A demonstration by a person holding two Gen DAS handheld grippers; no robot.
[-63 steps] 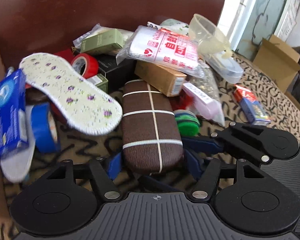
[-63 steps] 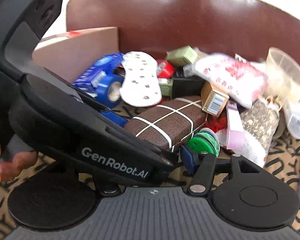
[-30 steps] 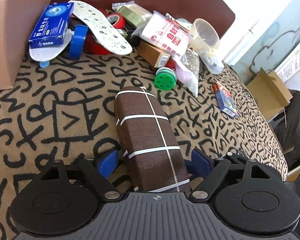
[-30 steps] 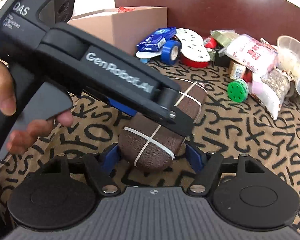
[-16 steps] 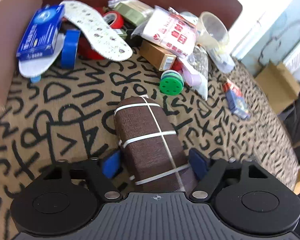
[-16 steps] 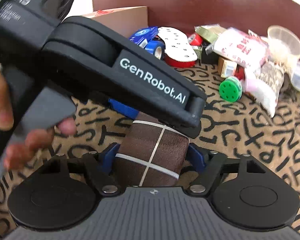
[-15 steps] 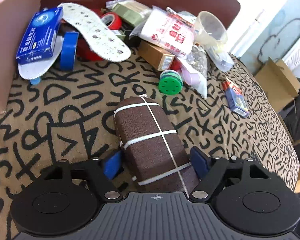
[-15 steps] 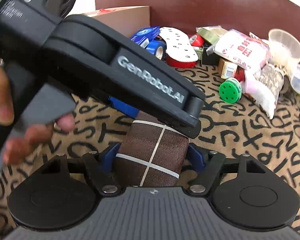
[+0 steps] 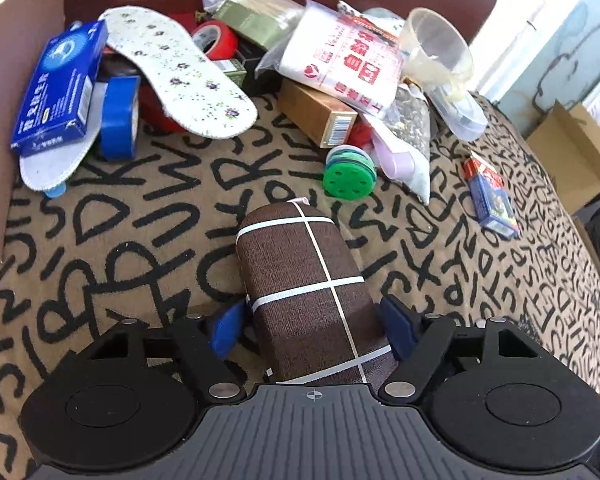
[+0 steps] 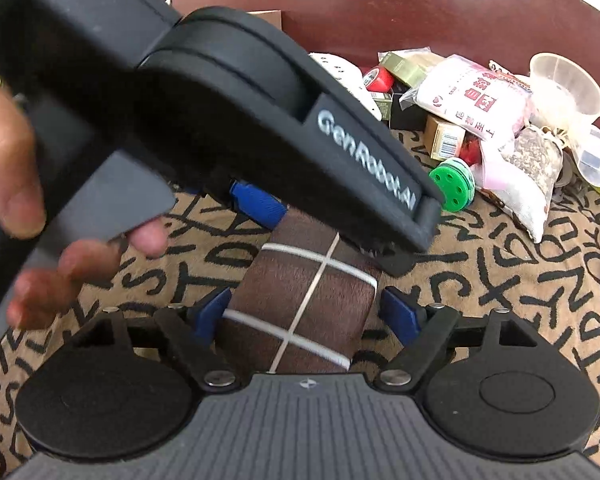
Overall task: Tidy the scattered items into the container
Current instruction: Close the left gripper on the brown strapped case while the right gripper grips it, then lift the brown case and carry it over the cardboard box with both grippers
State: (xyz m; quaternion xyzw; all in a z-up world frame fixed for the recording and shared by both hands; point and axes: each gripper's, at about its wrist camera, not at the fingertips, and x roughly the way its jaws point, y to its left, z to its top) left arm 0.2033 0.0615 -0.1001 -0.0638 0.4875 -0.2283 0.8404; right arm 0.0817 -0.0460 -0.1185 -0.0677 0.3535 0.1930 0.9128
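The brown case (image 9: 304,284), a rounded, cloth-covered glasses case crossed by thin white lines, lies on the lettered cloth (image 9: 120,248) in the near middle, well apart from the heap of items at the far side. The cardboard box (image 9: 16,40), probably the container, stands at the far left.

The left tongs (image 9: 314,326) straddle the case with a sliver of space beside each blue pad (image 9: 228,330), so they stand wide around it and do not seem to press it. The right tongs (image 10: 306,312) reach across the same case from the near end; their jaws are opening, the case between them, with visible gaps on both sides.

The case looks light and stiff, likely a hard shell under woven fabric, so it should neither crush nor sag. The cloth gives friction, but the curved sides could let it squirt out; gripping across the flat middle of its long sides looks safest.
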